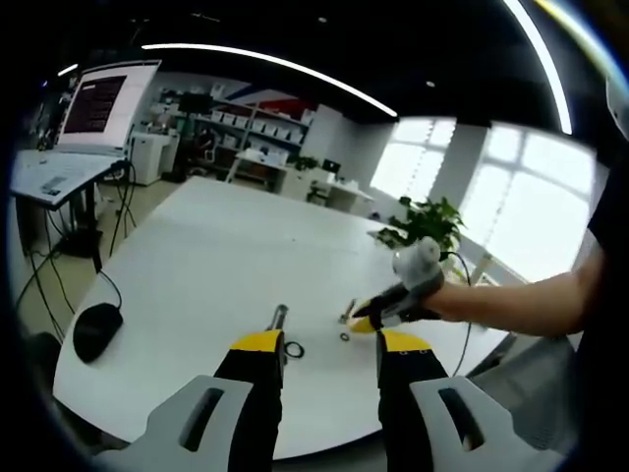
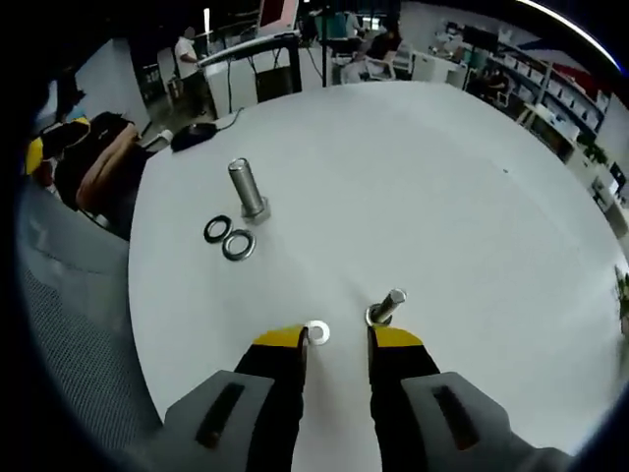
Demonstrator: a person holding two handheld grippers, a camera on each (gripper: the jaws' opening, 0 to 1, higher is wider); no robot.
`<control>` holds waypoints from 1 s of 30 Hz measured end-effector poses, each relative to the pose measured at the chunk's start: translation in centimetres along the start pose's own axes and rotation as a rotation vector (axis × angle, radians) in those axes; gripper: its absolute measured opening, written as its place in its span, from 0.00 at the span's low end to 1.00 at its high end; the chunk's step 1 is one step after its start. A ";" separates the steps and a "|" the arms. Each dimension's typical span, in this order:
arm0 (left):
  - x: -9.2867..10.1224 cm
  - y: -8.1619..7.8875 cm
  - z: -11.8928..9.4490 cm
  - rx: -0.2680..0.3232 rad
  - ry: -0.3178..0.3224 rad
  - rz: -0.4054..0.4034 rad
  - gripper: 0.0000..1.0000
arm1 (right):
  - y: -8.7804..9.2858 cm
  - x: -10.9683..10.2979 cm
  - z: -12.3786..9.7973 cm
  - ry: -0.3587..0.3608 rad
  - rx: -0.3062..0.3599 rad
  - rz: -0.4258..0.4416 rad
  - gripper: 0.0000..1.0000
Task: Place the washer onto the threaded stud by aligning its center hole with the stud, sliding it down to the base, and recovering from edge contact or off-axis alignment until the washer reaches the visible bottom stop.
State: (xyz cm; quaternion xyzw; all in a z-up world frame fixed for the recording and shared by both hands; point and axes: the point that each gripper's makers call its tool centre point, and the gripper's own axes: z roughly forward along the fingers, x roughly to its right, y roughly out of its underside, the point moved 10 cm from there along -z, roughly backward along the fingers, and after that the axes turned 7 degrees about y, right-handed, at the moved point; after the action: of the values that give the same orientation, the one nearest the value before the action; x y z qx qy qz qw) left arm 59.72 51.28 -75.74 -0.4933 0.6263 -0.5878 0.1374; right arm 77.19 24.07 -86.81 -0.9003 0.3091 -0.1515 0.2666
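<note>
In the right gripper view a small silver washer (image 2: 317, 332) lies flat on the white table (image 2: 413, 177), touching the inner tip of my right gripper's left jaw. My right gripper (image 2: 337, 340) is open and low over the table. A short threaded stud (image 2: 386, 306) stands just ahead of its right jaw. Farther left stand a larger bolt (image 2: 247, 189) and two rings (image 2: 228, 237). My left gripper (image 1: 330, 344) hovers open in the left gripper view, near the larger bolt (image 1: 279, 317) and a black ring (image 1: 294, 349). The right gripper (image 1: 381, 313) reaches in beside the washer (image 1: 345, 337).
A black mouse (image 1: 96, 329) with its cable lies at the table's left edge. A potted plant (image 1: 428, 224) stands at the far right side. A desk with a screen (image 1: 98, 103) is off to the left. A person's arm (image 1: 521, 305) stretches across from the right.
</note>
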 end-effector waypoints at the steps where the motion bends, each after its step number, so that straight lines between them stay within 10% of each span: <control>1: 0.0 0.0 0.0 0.001 0.000 0.000 0.35 | 0.1 -0.1 0.1 -0.001 0.002 0.003 0.26; 20: 0.0 0.0 0.1 -0.006 0.001 -0.003 0.35 | 1.5 -1.7 1.6 -0.004 0.037 0.023 0.24; 25: 0.0 0.0 0.1 -0.010 0.001 -0.001 0.35 | 1.7 -1.6 1.5 -0.012 0.040 -0.002 0.04; 30: 0.0 0.1 0.1 -0.014 0.002 0.000 0.35 | 1.8 -1.4 1.6 -0.024 0.025 -0.007 0.03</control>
State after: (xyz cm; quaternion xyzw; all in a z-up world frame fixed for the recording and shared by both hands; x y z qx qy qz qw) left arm 59.75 51.25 -75.81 -0.4935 0.6305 -0.5840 0.1336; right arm 75.96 24.41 -89.33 -0.8997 0.3010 -0.1453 0.2809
